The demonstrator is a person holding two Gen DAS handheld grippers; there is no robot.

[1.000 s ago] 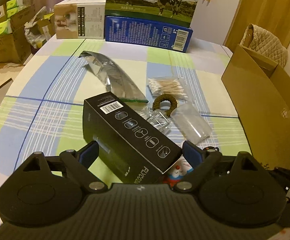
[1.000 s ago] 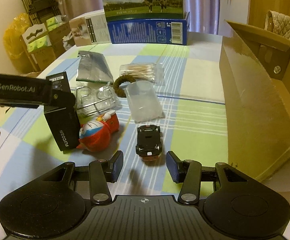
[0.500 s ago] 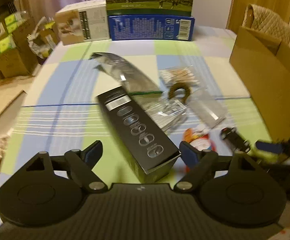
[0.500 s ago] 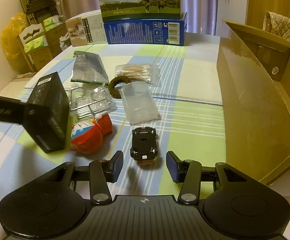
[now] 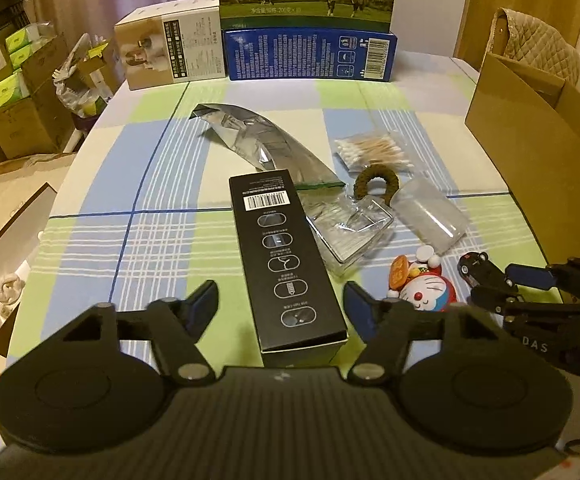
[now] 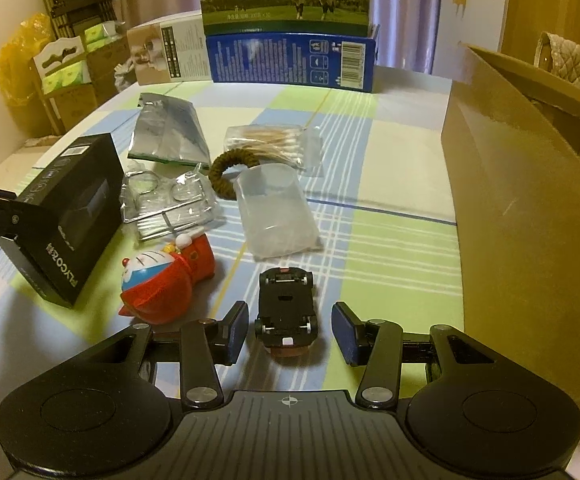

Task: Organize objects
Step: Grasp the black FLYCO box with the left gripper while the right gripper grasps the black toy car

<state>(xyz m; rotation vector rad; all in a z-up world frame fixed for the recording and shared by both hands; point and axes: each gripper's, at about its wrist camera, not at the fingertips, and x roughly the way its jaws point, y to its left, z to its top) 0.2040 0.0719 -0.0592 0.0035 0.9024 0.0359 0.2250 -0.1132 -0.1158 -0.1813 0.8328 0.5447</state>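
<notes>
left wrist: black box point(image 5: 285, 264) near end hidden behind gripper body.

left gripper point(image 5: 281, 307): black body, round discs, silver screws, blue pads | right gripper point(image 6: 289, 331): same build, crosshair mark, ribbed centre

Black box point(image 5: 285, 256), red-blue figurine point(image 6: 165, 276), checked tablecloth point(image 6: 386, 236).

Eight loose items lie on the checked tabletop point(image 6: 390, 160): one black carton point(image 5: 283, 256), one silver foil pouch point(image 5: 257, 140), one bag of cotton swabs point(image 5: 374, 151), one brown hair tie point(image 5: 376, 184), one clear blister tray point(image 5: 350, 228), one clear plastic cup point(image 5: 430, 216), one cartoon cat figurine point(image 6: 167, 280) and one black toy car point(image 6: 285, 304). Three cartons stand at the upper edge of the frame, and one open cardboard box point(image 6: 530, 208) stands at right.
</notes>
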